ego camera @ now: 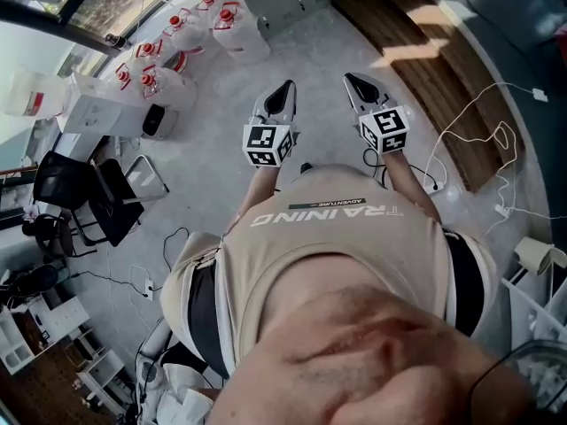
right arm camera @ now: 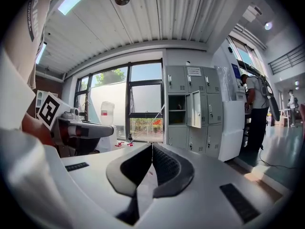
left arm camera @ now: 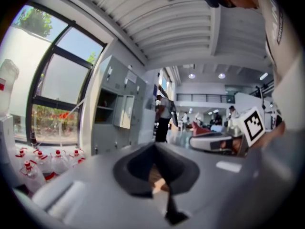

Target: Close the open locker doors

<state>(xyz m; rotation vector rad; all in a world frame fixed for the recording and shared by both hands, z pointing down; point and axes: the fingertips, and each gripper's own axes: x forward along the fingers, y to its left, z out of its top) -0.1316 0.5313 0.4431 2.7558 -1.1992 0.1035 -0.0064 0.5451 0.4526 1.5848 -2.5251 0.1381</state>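
Observation:
A bank of grey lockers (right arm camera: 193, 109) stands a few metres ahead by the window. One locker door (right arm camera: 195, 109) in the middle row hangs open, with an open compartment (right arm camera: 177, 109) beside it. In the left gripper view the same lockers (left arm camera: 116, 104) appear at the left with the open door (left arm camera: 127, 111). My left gripper (ego camera: 285, 91) and right gripper (ego camera: 354, 82) are held side by side in front of the person's chest, far from the lockers. Both have their jaws together with nothing between them, seen at the left gripper (left arm camera: 155, 146) and the right gripper (right arm camera: 152, 147).
Several water jugs with red caps (ego camera: 177, 51) stand on the floor at the left near the window. A black chair (ego camera: 89, 193) and boxes sit further left. White cables (ego camera: 478, 122) trail over a wooden floor strip (ego camera: 434, 60). A person (right arm camera: 255, 113) stands right of the lockers.

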